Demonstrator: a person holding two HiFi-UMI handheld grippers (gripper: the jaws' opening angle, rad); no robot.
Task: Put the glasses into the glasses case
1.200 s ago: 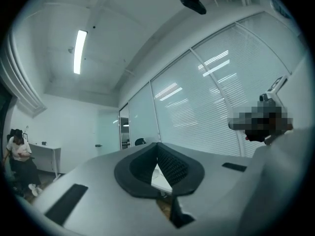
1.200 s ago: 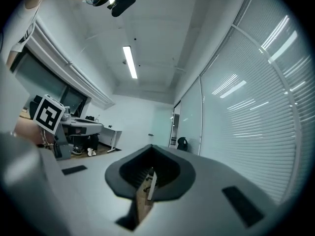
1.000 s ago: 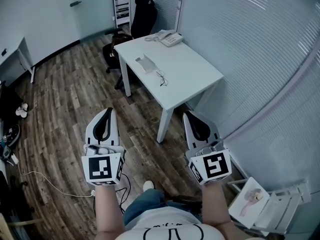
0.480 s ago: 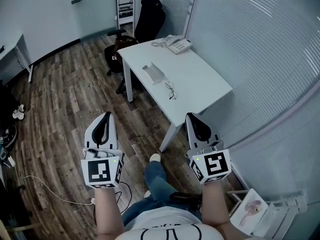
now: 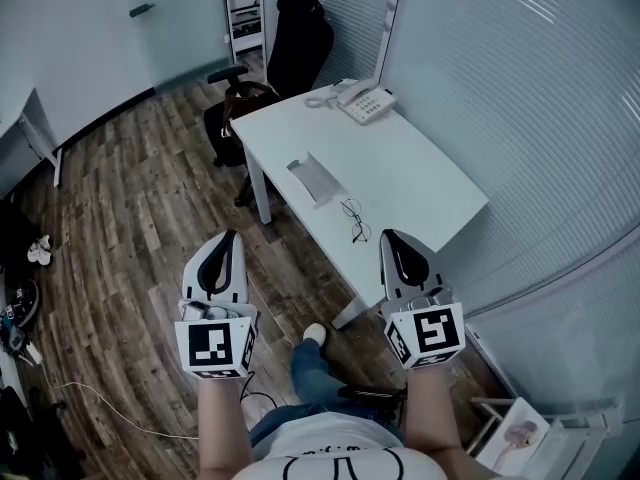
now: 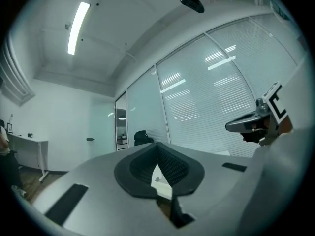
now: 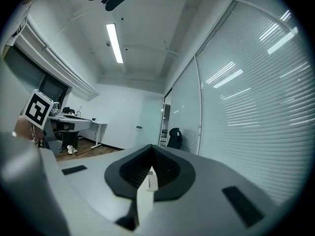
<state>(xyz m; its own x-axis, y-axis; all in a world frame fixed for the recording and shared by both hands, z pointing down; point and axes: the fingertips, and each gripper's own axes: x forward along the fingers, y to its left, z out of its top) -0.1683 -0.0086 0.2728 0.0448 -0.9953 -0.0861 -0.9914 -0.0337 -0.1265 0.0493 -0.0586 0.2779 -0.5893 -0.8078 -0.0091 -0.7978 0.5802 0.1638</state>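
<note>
Closer to table (image 5: 425, 173): left gripper (image 5: 226, 240), right gripper (image 5: 392, 243), closed | 1 glasses (image 5: 356, 220) | 1 case (image 5: 316, 178)

Two grippers in play: the left gripper (image 5: 226, 240) and the right gripper (image 5: 393, 238). One marker cube on each: the left cube (image 5: 215, 346) and the right cube (image 5: 428, 333), so two. One white table (image 5: 420, 183). On it, one pair of glasses (image 5: 356, 220), one glasses case (image 5: 316, 178) and one telephone (image 5: 362, 101): three items. One black office chair (image 5: 290, 48) at the table's far end. One shelf unit (image 5: 243, 3) against the back wall. A second desk (image 5: 18, 103) at the left edge. One pair of light shoes (image 5: 40, 251) on the floor. One cable (image 5: 100, 403) trailing across the boards. One ceiling strip light (image 6: 78, 27) shows in each gripper view.
</note>
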